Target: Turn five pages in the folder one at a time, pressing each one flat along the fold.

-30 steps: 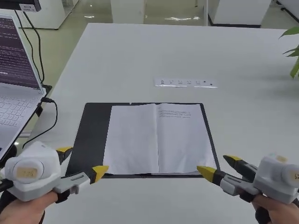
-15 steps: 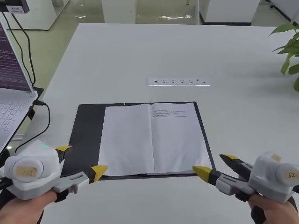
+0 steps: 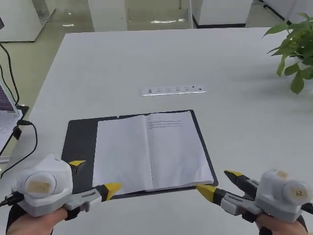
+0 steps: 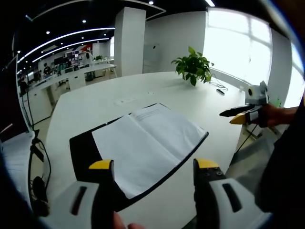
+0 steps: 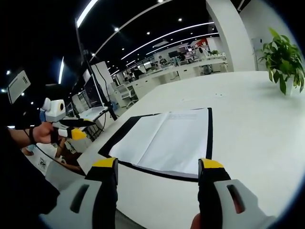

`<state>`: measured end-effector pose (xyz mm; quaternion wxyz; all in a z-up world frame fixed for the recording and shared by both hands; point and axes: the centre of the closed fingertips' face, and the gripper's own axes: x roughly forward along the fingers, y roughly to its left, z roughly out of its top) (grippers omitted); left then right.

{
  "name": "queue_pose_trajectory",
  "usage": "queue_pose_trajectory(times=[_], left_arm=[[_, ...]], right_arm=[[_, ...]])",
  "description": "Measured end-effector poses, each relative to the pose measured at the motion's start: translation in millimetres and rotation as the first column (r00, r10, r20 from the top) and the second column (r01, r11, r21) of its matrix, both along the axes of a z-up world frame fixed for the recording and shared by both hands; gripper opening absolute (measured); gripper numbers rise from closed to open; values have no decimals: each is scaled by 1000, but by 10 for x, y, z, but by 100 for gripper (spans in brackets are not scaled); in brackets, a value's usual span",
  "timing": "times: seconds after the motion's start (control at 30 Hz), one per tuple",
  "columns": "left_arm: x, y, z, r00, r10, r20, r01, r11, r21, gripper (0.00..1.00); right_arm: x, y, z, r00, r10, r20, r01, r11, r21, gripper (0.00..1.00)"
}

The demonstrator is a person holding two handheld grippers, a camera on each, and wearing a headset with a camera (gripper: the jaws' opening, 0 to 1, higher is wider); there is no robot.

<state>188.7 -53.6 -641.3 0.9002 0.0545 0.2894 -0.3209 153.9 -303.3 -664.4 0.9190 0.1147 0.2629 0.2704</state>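
A: Lying where?
B: On white table (image 3: 234, 63): black folder (image 3: 80, 142), open flat, near edge close to both tools.
A: Best way to turn?
B: Pinch only top right page (image 3: 176, 147) at lower corner, sweep across, press along fold. Right gripper (image 3: 217, 181), left gripper (image 3: 96, 175): jaws apart, empty.

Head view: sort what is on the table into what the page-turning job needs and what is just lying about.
For the job:
- the black folder, lying open
- its white pages
- the left gripper and the right gripper, both open, near the folder's near edge

Just lying about:
- the white power strip beyond the folder
- the potted plant
- the black cable
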Motion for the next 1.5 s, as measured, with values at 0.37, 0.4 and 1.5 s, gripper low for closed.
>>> queue_pose_trajectory(times=[0.37,0.4,1.5], left_arm=[[174,-436,16,997,-79,10,79,997,-4,66],[198,-493,34,996,-83,12,83,996,-12,66],[592,-1994,-165,957,-288,-25,288,958,14,64]], right_arm=[[-76,-39,-53,999,-31,-15,32,999,18,67],[-85,-54,-57,999,-33,-15,34,999,19,67],[-168,-143,-117,998,59,-36,-58,998,19,67]])
